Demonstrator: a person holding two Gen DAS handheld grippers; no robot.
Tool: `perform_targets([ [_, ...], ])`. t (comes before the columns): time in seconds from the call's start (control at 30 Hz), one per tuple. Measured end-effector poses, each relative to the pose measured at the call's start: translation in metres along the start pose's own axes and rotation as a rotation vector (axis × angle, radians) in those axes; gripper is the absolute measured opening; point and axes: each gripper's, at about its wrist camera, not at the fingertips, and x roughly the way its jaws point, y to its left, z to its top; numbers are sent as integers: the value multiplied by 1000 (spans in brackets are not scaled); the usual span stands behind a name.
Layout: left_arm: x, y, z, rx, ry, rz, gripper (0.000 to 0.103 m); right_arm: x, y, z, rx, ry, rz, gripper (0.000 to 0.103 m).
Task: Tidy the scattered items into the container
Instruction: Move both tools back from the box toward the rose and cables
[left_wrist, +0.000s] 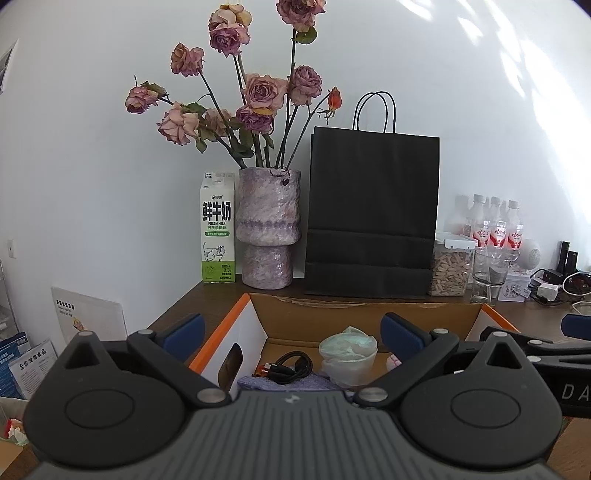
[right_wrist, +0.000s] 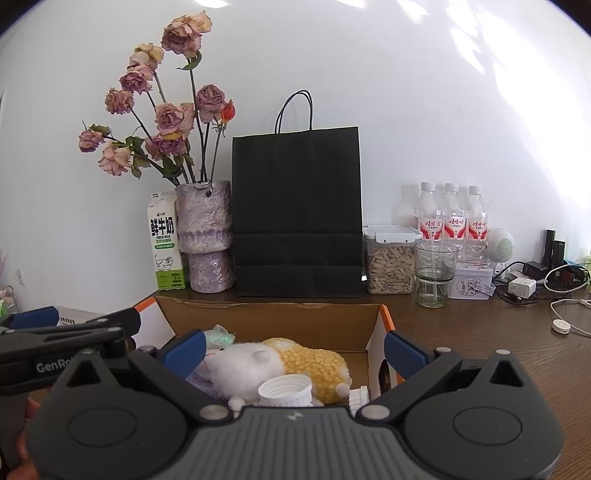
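An open cardboard box (left_wrist: 325, 319) with orange-edged flaps stands on the wooden table; it also shows in the right wrist view (right_wrist: 280, 317). Inside lie a black cable (left_wrist: 291, 365), a clear plastic cup with crumpled mint paper (left_wrist: 347, 354), a purple cloth (left_wrist: 291, 382), a white and yellow plush toy (right_wrist: 284, 362) and a white plastic cap (right_wrist: 284, 391). My left gripper (left_wrist: 293, 332) is open and empty above the box's left part. My right gripper (right_wrist: 295, 349) is open and empty above the plush toy.
Against the wall stand a milk carton (left_wrist: 218, 229), a vase of dried roses (left_wrist: 267, 225), a black paper bag (left_wrist: 373, 214), a jar of seeds (right_wrist: 389, 260), a glass (right_wrist: 434, 273), water bottles (right_wrist: 454, 218), a tin (right_wrist: 471, 282), and chargers and cables (right_wrist: 546, 284).
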Motion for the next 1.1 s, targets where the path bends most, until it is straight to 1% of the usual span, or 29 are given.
perform_targets([
  [0.13, -5, 0, 2, 3, -9, 16, 103, -3, 2, 1, -10, 0, 3, 103],
  [0.27, -11, 2, 3, -13, -5, 8, 103, -9, 3, 3, -15, -3, 8, 103],
  [0.63, -35, 9, 2, -18, 7, 13, 103, -36, 2, 6, -25, -6, 21, 103],
  [1.1, -78, 15, 7, -14, -9, 5, 103, -78, 2, 5, -53, -2, 25, 103],
])
